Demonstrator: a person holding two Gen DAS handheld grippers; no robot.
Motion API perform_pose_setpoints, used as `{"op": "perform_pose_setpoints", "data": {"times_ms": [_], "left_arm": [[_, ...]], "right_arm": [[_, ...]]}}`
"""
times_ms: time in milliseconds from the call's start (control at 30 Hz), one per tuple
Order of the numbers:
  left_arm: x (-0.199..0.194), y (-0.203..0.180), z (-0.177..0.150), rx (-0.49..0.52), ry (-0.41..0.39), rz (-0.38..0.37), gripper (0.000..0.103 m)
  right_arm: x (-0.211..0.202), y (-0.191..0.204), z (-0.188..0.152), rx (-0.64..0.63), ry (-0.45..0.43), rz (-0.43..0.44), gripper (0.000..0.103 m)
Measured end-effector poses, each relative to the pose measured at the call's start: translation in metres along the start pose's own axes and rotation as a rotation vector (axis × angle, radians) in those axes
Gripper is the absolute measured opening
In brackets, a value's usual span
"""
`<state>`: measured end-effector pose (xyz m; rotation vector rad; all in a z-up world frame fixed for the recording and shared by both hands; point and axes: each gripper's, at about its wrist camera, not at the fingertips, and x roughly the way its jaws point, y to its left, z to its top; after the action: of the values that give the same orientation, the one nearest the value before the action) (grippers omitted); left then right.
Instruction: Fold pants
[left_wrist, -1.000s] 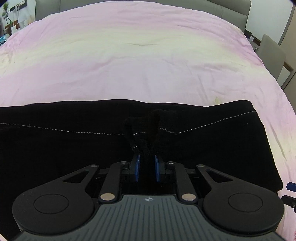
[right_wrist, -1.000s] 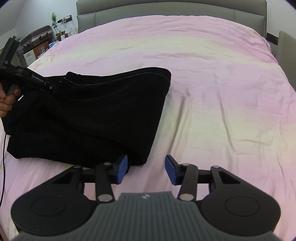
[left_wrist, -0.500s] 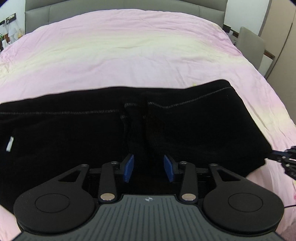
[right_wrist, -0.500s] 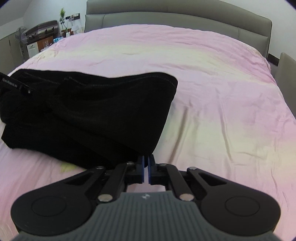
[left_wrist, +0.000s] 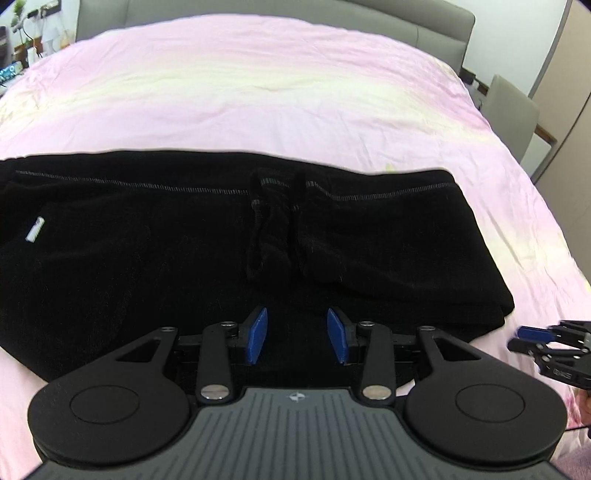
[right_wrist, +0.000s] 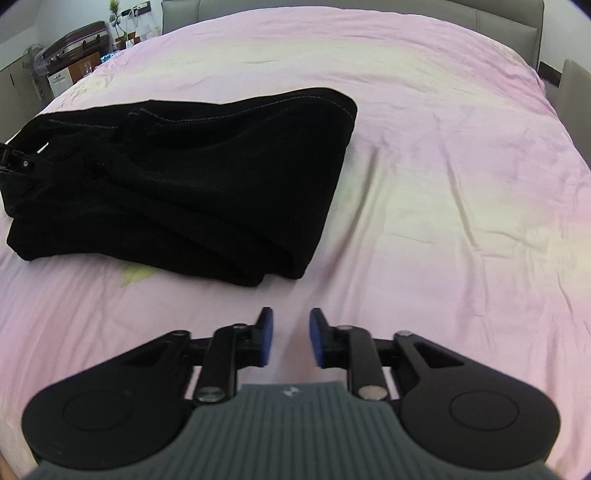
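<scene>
Pants (right_wrist: 192, 184) folded on bed (right_wrist: 443, 184); both grippers apparently empty, apart.

bright, even light; fisheye-warped, soft edges

Black pants (left_wrist: 184, 236), folded in flat layers, waistband stitching and drawstring showing, lying on pink bedsheet (left_wrist: 295, 96)

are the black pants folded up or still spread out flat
Folded: the black pants lie as a compact bundle, stacked layers showing along the near edge, on the pink bedsheet.
</scene>
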<state>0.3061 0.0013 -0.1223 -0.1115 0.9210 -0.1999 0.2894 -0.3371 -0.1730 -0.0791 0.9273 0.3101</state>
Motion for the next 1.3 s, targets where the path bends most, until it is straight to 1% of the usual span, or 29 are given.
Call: {"op": "perform_pose_setpoints", "data": {"times_ms": [167, 233, 267, 300, 367, 433, 533, 600, 667, 700, 733, 767, 800, 833, 867, 900, 967, 1067, 1100, 1200, 1300], "left_arm": [[0.01, -0.005, 0.015, -0.036, -0.039, -0.013, 0.045], [0.02, -0.006, 0.026, -0.059, -0.05, -0.039, 0.045], [0.026, -0.007, 0.032, -0.063, -0.047, -0.05, 0.046], [0.034, -0.008, 0.037, -0.063, -0.03, -0.05, 0.049], [0.054, -0.007, 0.047, -0.091, 0.03, -0.025, 0.049], [0.075, -0.003, 0.051, -0.139, 0.104, -0.044, 0.049], [0.094, 0.001, 0.051, -0.21, 0.15, -0.086, 0.049], [0.106, 0.001, 0.051, -0.225, 0.171, -0.08, 0.05], [0.115, 0.001, 0.05, -0.239, 0.179, -0.074, 0.048], [0.115, 0.0, 0.05, -0.242, 0.176, -0.063, 0.033], [0.112, -0.002, 0.051, -0.245, 0.164, -0.044, 0.026], [0.107, -0.003, 0.051, -0.248, 0.142, -0.04, 0.023], [0.098, -0.004, 0.052, -0.235, 0.108, -0.043, 0.018], [0.087, -0.007, 0.052, -0.208, 0.067, -0.049, 0.015], [0.075, -0.007, 0.053, -0.184, 0.034, -0.056, 0.015], [0.067, -0.006, 0.055, -0.176, 0.022, -0.046, 0.015], [0.061, 0.002, 0.056, -0.154, 0.033, -0.021, 0.015], [0.075, 0.013, 0.049, -0.151, 0.086, 0.018, 0.015], [0.08, 0.014, 0.046, -0.147, 0.093, 0.019, 0.015], [0.09, 0.016, 0.042, -0.157, 0.08, 0.013, 0.018], [0.095, 0.019, 0.042, -0.138, 0.091, 0.012, 0.025]], "right_arm": [[-0.011, -0.032, 0.021, 0.21, -0.047, 0.037, 0.044], [-0.01, -0.037, 0.033, 0.24, -0.059, 0.037, 0.045], [-0.009, -0.036, 0.038, 0.235, -0.064, 0.023, 0.048], [-0.007, -0.035, 0.042, 0.227, -0.071, 0.008, 0.05], [-0.004, -0.033, 0.046, 0.225, -0.082, -0.01, 0.054], [-0.001, -0.031, 0.045, 0.238, -0.091, -0.004, 0.055], [0.004, -0.027, 0.042, 0.229, -0.087, -0.005, 0.055], [0.008, -0.024, 0.04, 0.207, -0.089, -0.012, 0.056], [0.01, -0.024, 0.04, 0.192, -0.091, -0.016, 0.056], [0.011, -0.025, 0.041, 0.187, -0.092, -0.017, 0.056], [0.012, -0.025, 0.042, 0.182, -0.093, -0.017, 0.056], [0.013, -0.025, 0.043, 0.175, -0.093, -0.017, 0.057], [0.013, -0.024, 0.043, 0.168, -0.094, -0.019, 0.06], [0.012, -0.024, 0.043, 0.163, -0.096, -0.022, 0.062], [0.011, -0.026, 0.043, 0.159, -0.096, -0.023, 0.063], [0.01, -0.027, 0.043, 0.159, -0.095, -0.021, 0.063], [0.011, -0.03, 0.045, 0.165, -0.088, -0.016, 0.063], [0.019, -0.036, 0.05, 0.201, -0.069, 0.023, 0.063], [0.021, -0.037, 0.053, 0.224, -0.065, 0.042, 0.063], [0.029, -0.044, 0.061, 0.309, -0.06, 0.103, 0.063], [0.039, -0.051, 0.07, 0.386, -0.057, 0.154, 0.062]]}}
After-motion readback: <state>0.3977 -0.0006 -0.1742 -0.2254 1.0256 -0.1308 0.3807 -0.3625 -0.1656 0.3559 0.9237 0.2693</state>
